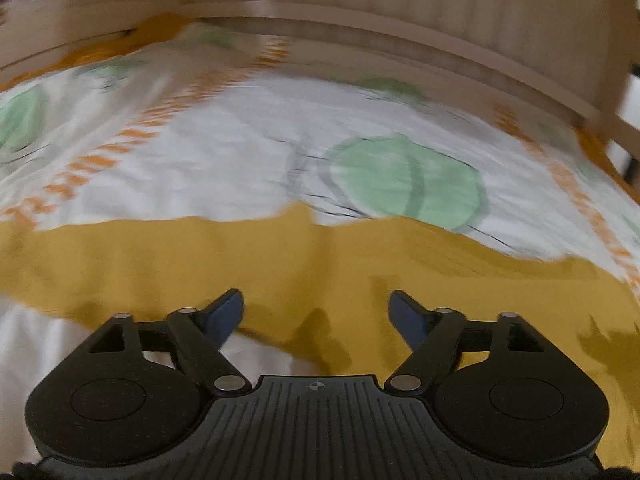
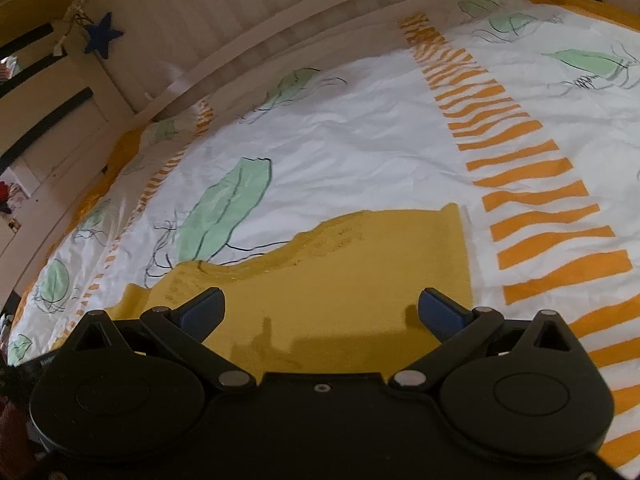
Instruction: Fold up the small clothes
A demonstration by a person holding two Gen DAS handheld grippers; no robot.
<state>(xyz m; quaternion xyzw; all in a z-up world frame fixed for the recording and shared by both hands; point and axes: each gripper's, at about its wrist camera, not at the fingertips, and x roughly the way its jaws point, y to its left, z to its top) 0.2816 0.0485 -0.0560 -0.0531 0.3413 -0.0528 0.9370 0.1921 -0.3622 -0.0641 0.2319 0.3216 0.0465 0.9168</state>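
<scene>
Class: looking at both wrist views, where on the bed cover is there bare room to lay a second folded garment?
Free: the white stretch between the green leaf print and the orange stripes, beyond the yellow garment. Crowded: the near edge, where the garment lies under both open tongs, left and right.

A white bedcover (image 2: 360, 152) printed with pale green leaves, thin black scribbles and bands of orange stripes spreads across the bed. Beyond its far edge runs a cream wooden bed rail (image 2: 248, 52). Up and left of the bedcover, a dark blue felt star (image 2: 103, 35) hangs on the cream frame.
</scene>
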